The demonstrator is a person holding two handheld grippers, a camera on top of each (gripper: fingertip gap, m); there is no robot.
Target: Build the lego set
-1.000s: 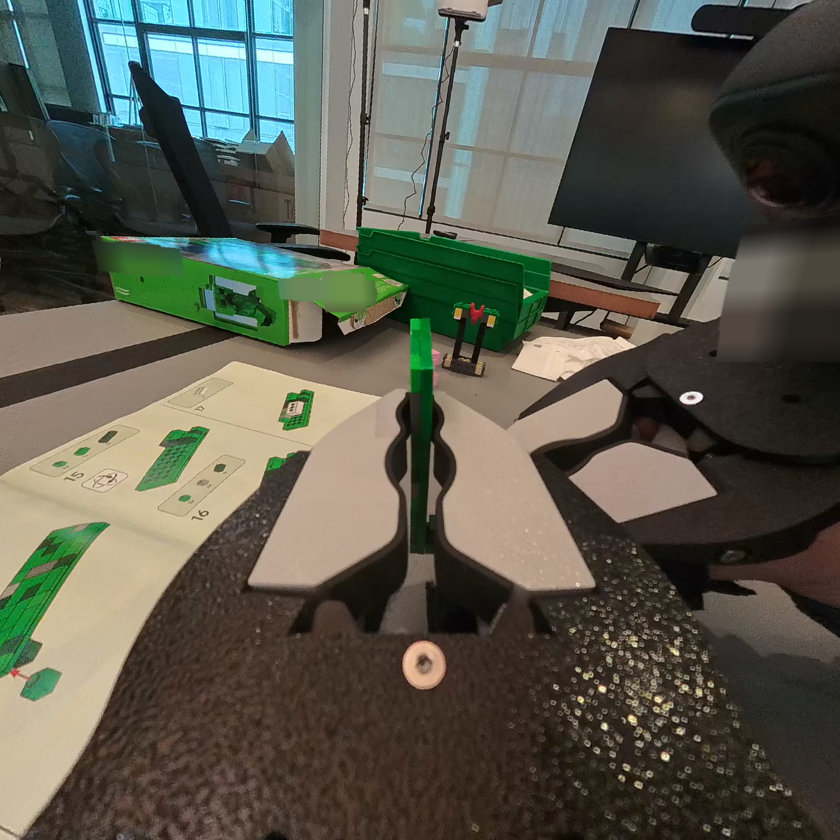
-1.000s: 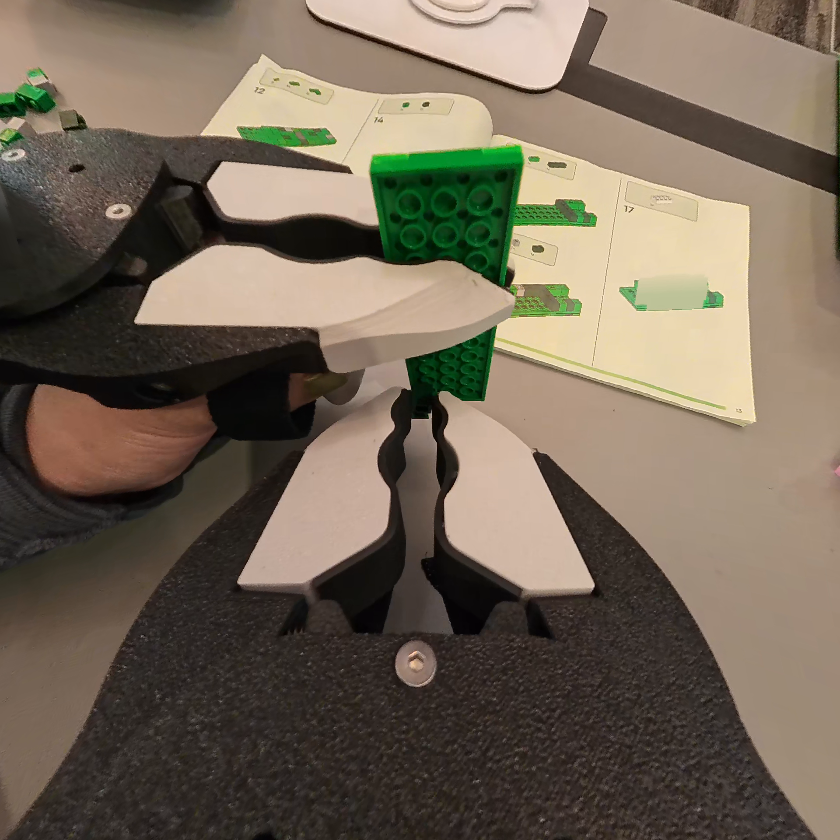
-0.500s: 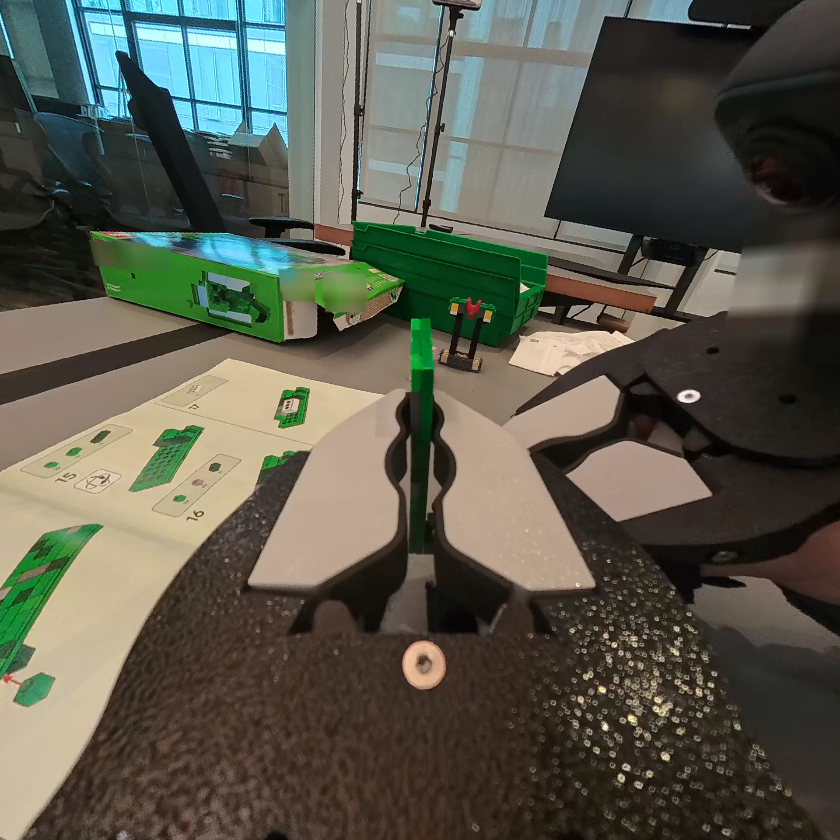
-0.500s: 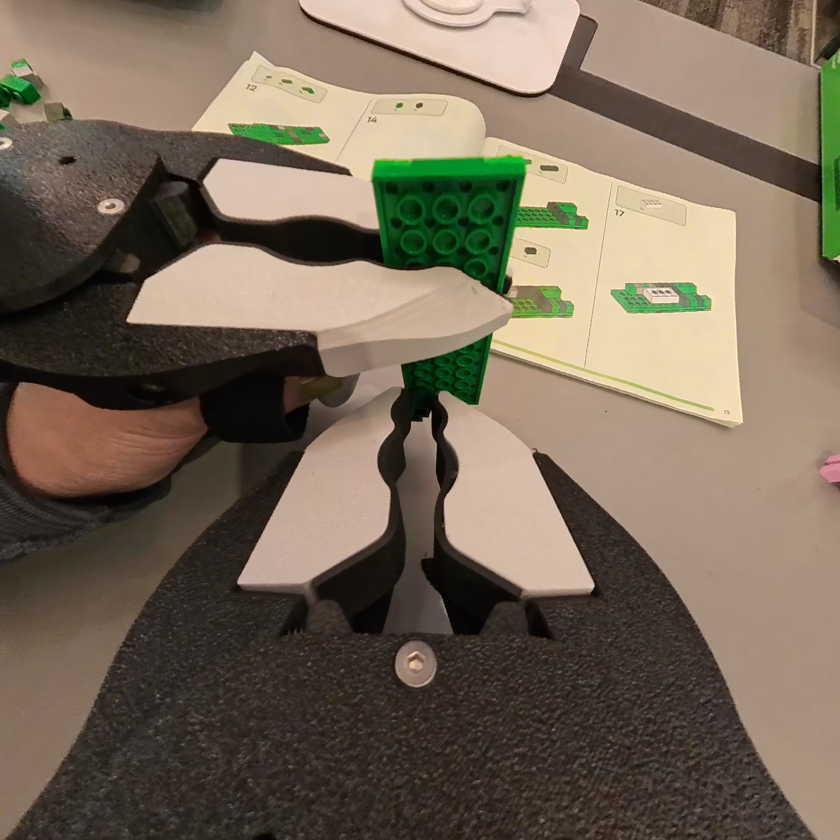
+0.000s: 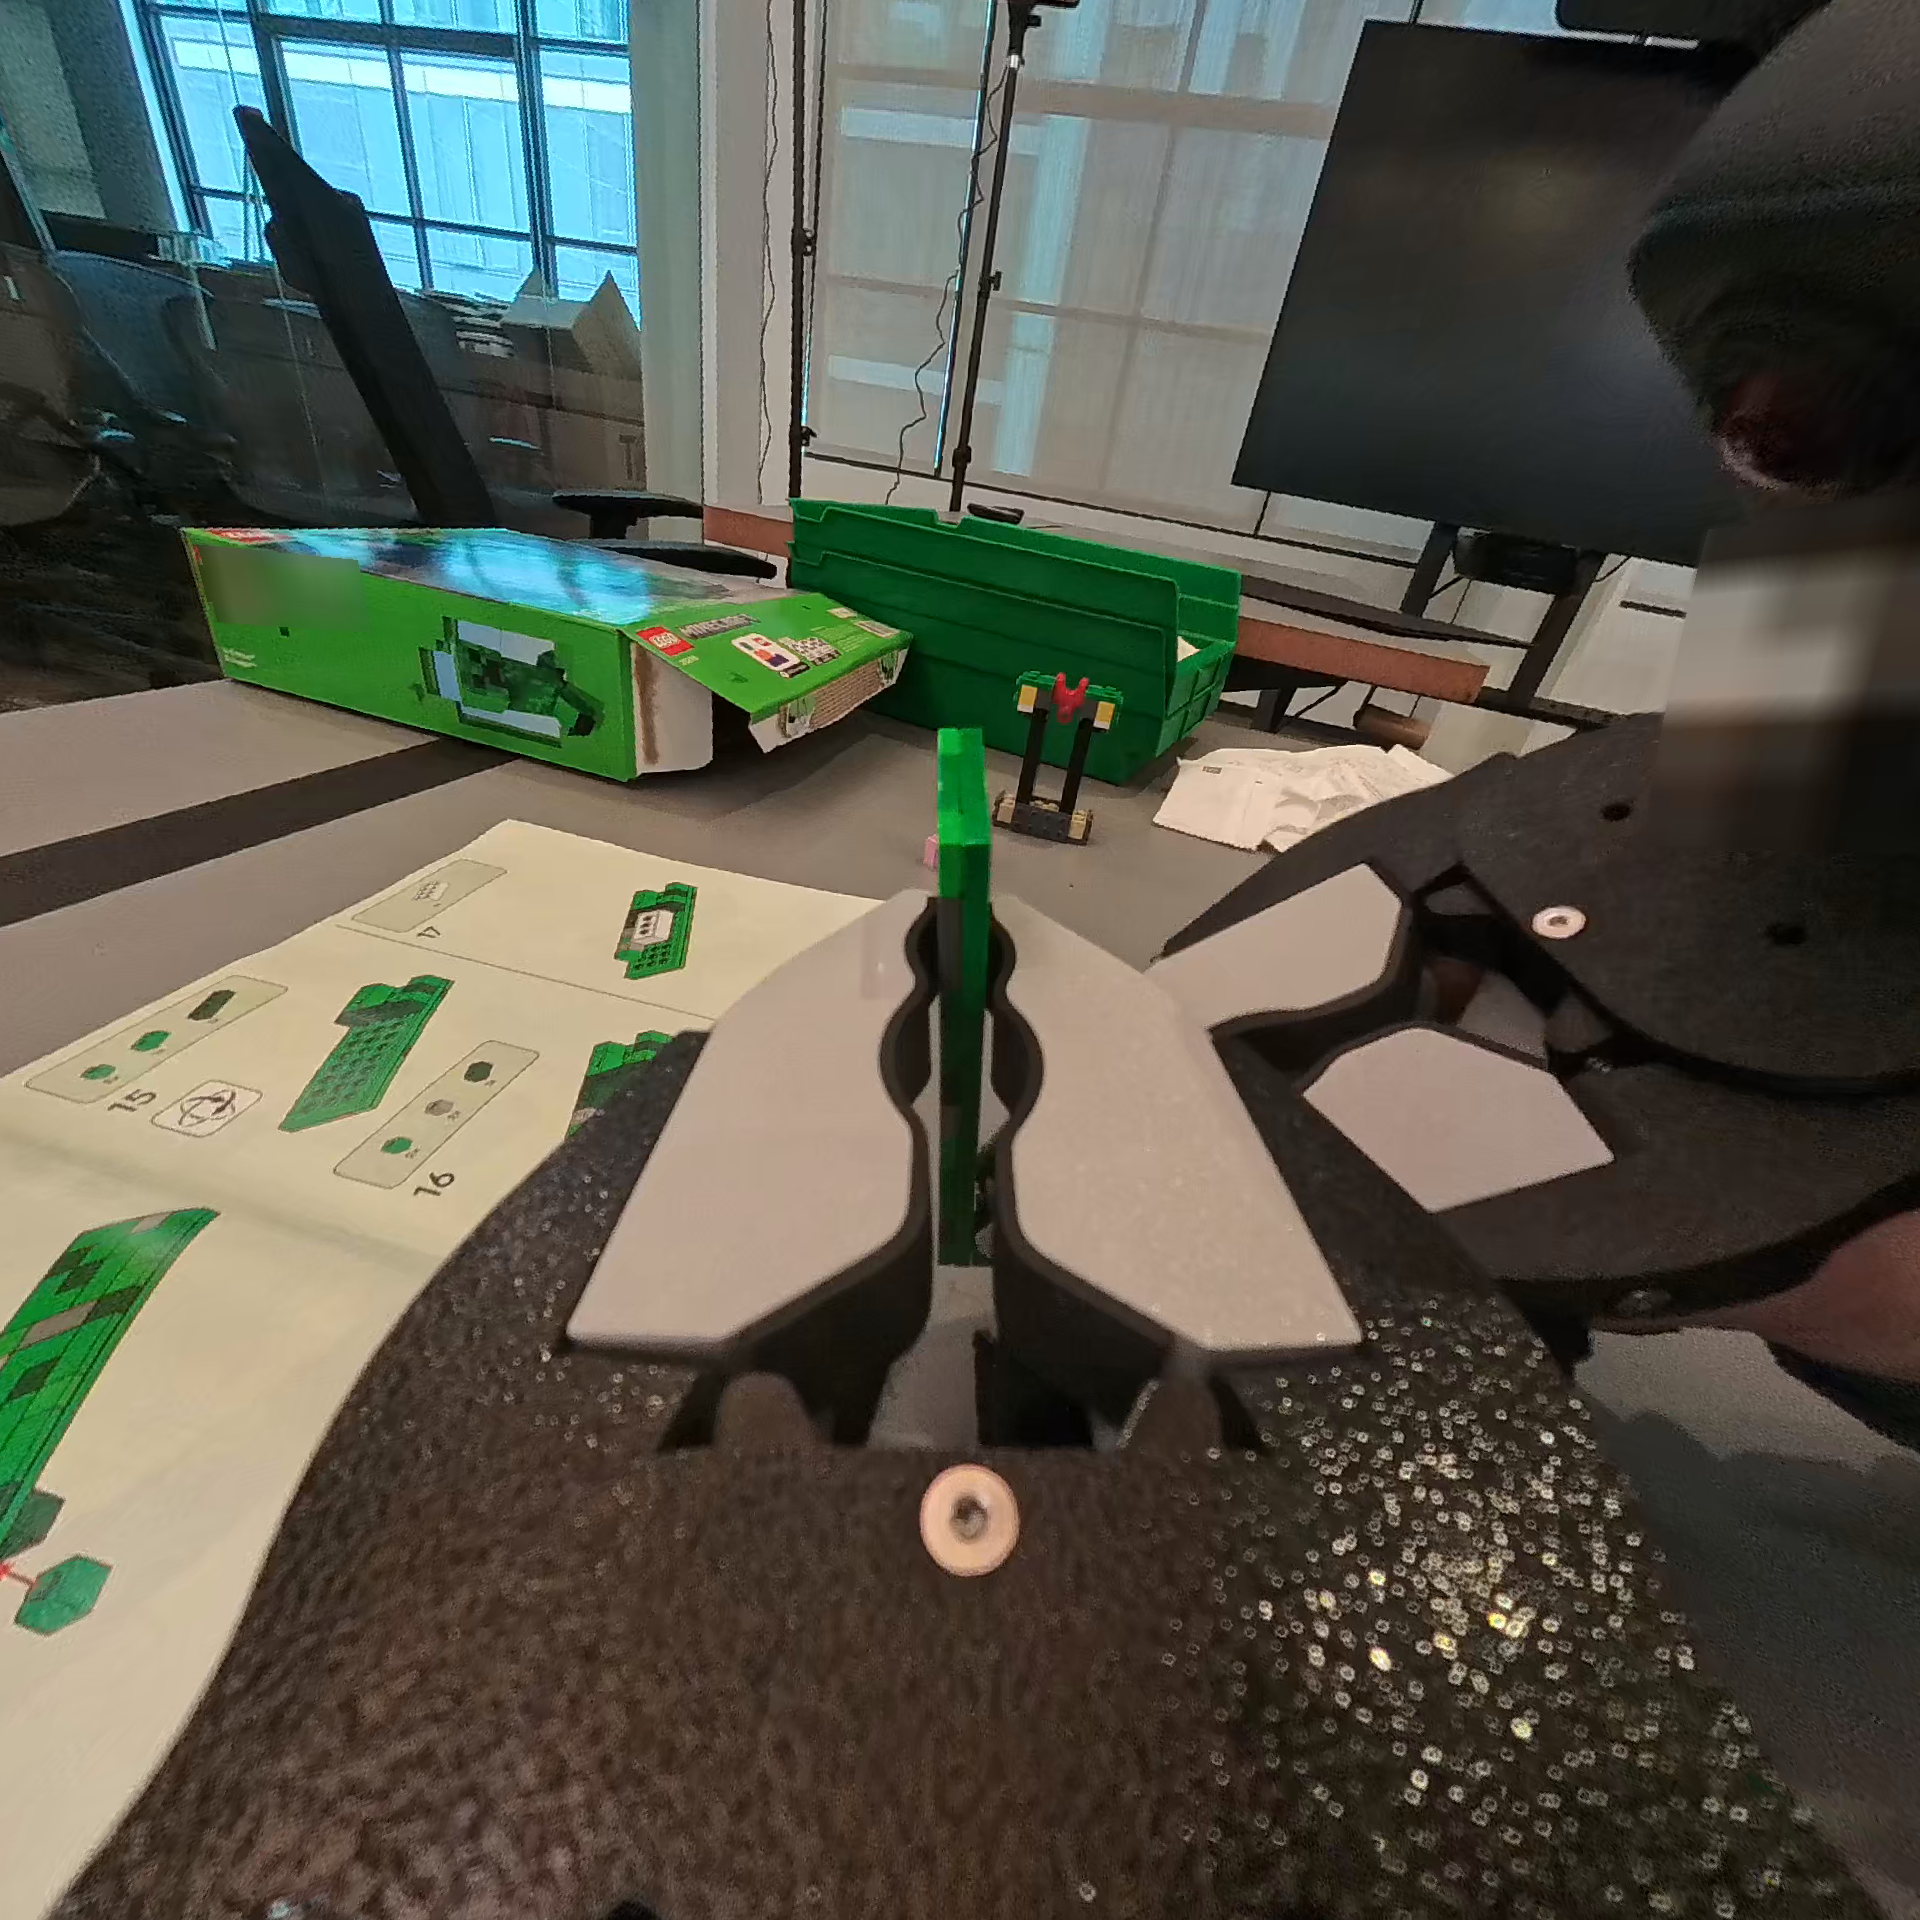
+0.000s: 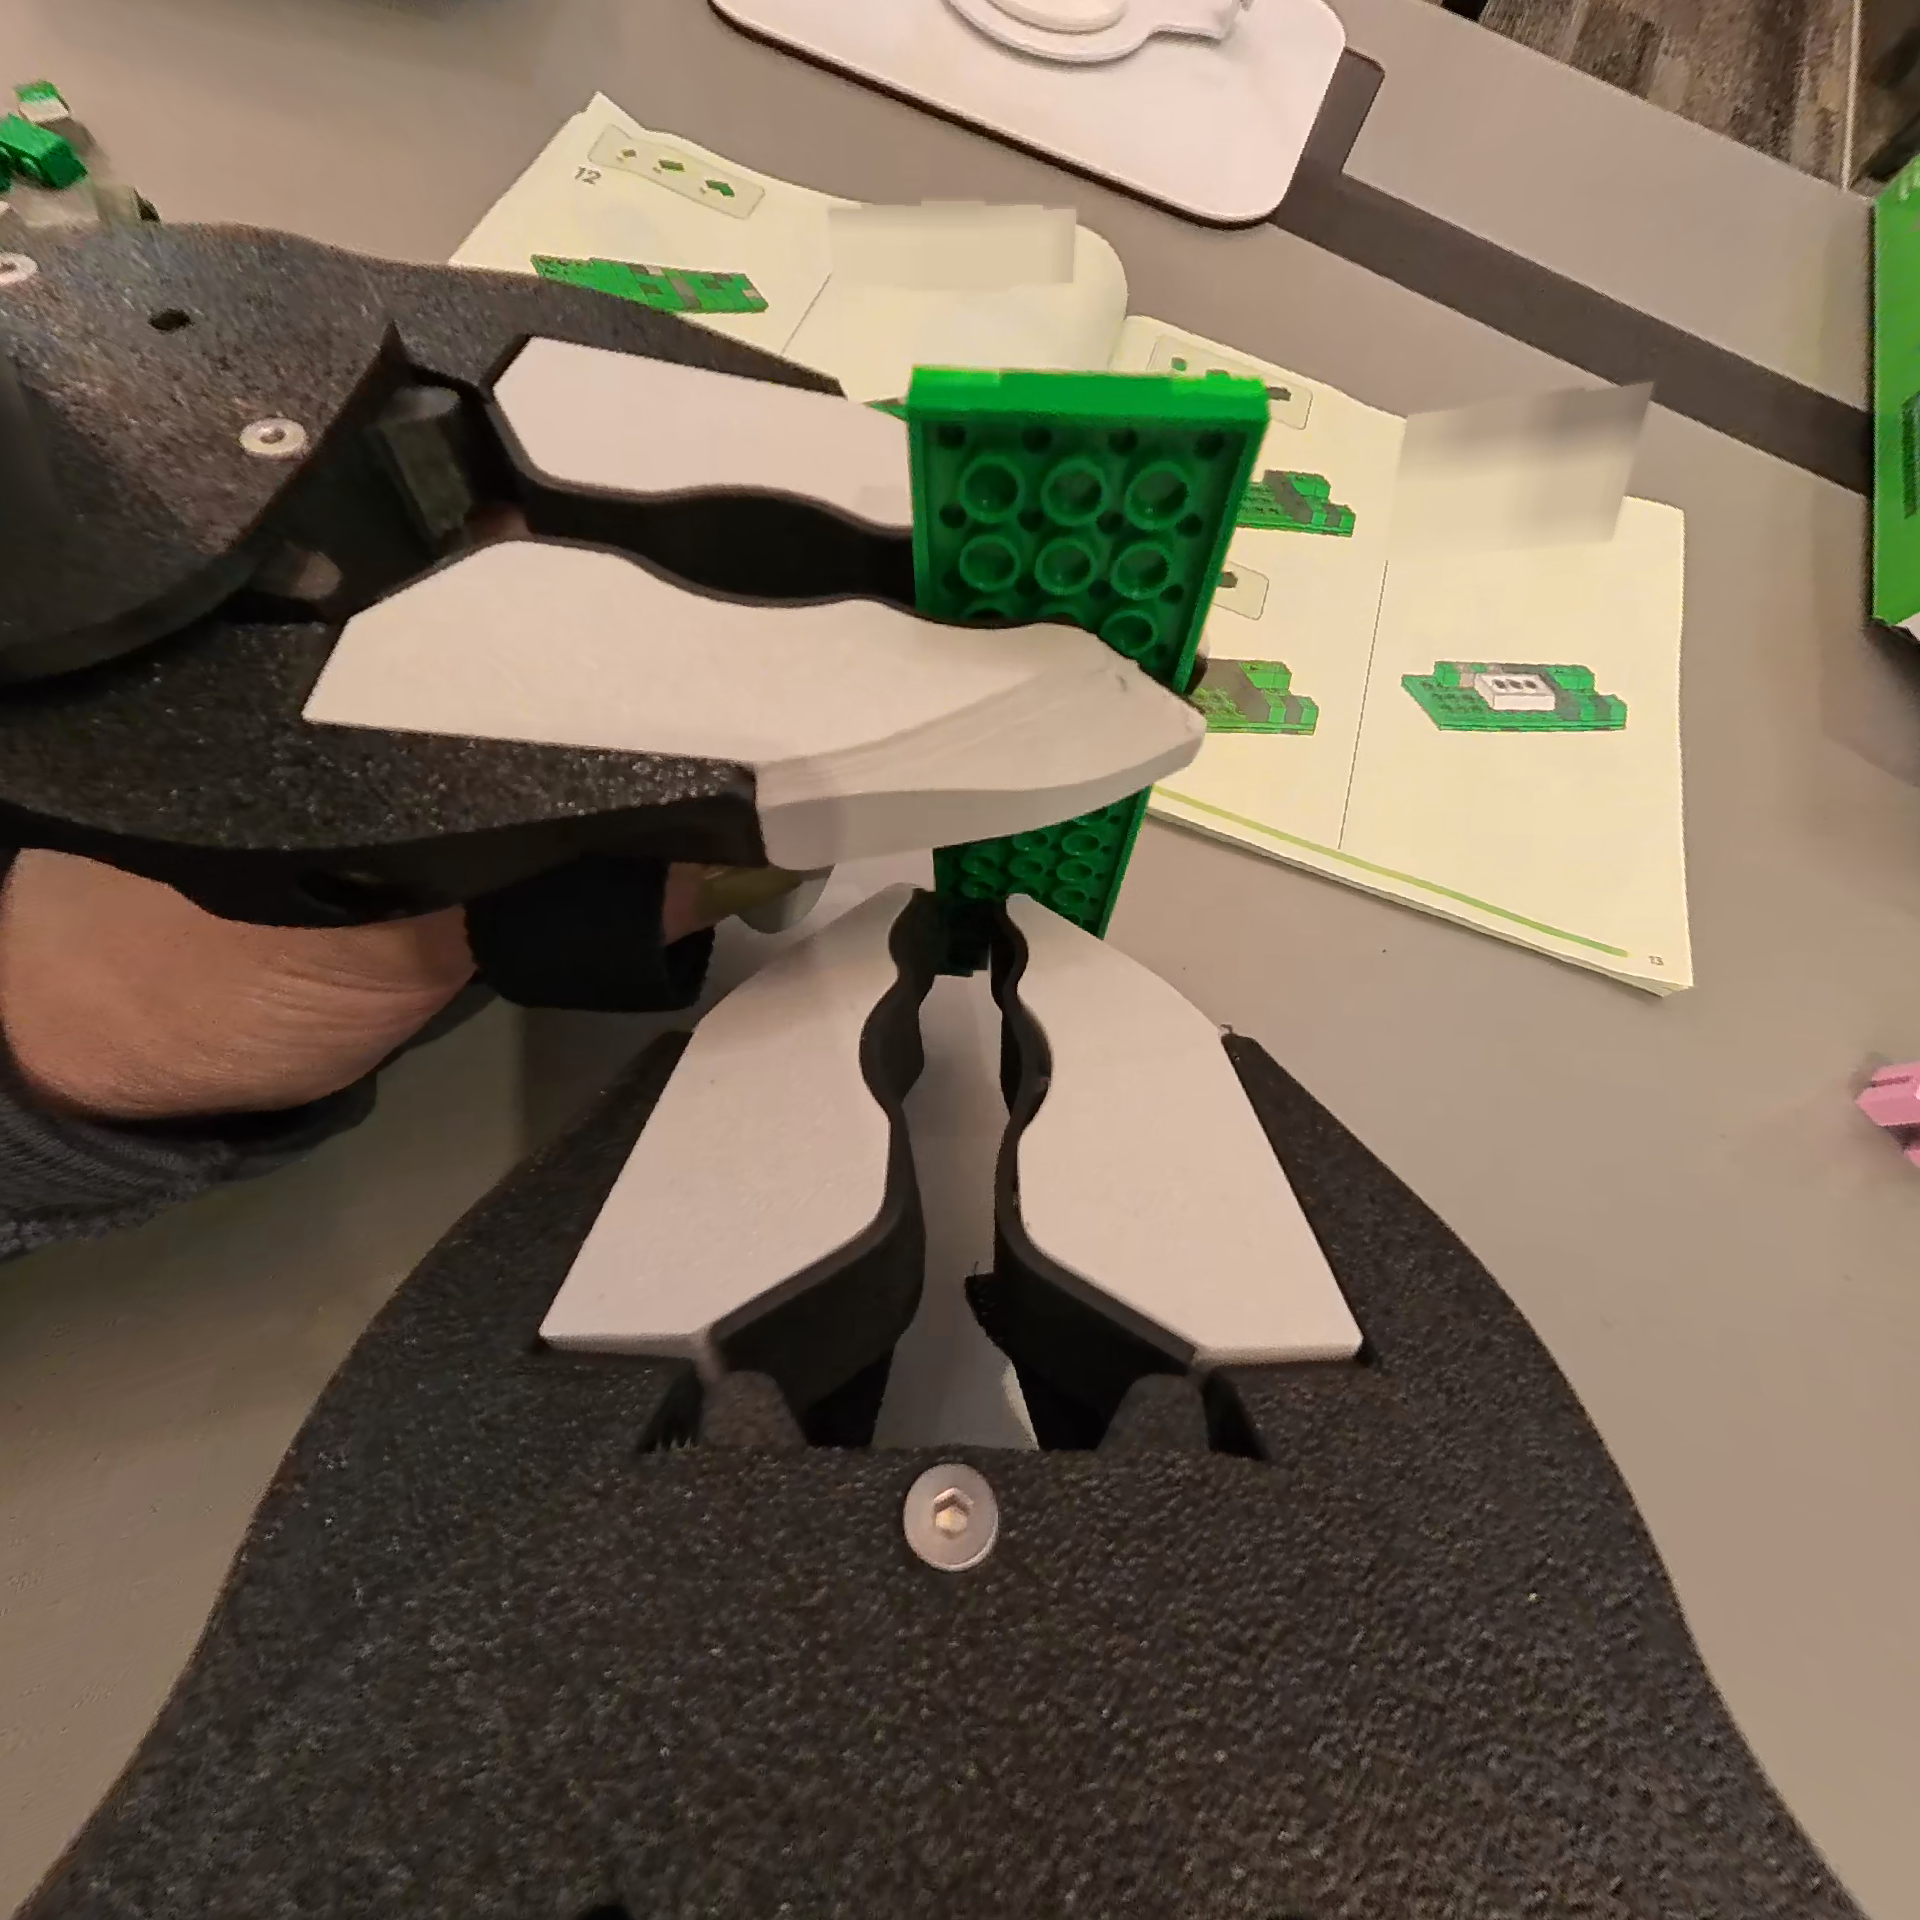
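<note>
A long green Lego plate (image 5: pixel 961 831) stands upright, seen edge-on in the left wrist view, and my left gripper (image 5: pixel 961 914) is shut on it. In the right wrist view the plate (image 6: pixel 1081 520) shows its underside, with the left gripper (image 6: pixel 1049 623) clamping it from the left. My right gripper (image 6: pixel 954 925) is closed to a narrow gap on a small dark green piece at the plate's lower end. The right gripper (image 5: pixel 1184 997) also shows in the left wrist view, just right of the plate. Both are held above the grey table.
An open instruction booklet (image 6: pixel 1507 779) lies under the grippers, also in the left wrist view (image 5: pixel 312 1039). A green set box (image 5: pixel 468 644), a green bin (image 5: pixel 1039 613), a small upright build (image 5: pixel 1055 769) and white papers (image 5: pixel 1299 800) lie beyond. A pink piece (image 6: pixel 1891 1107) and loose green bricks (image 6: pixel 36 145) lie at the table's sides. My right fingertips sit around 6 cm from my left ones.
Both grippers keep their hold and stay together. The pair has drifted slightly over the table, so the booklet sits a little differently in both views.
</note>
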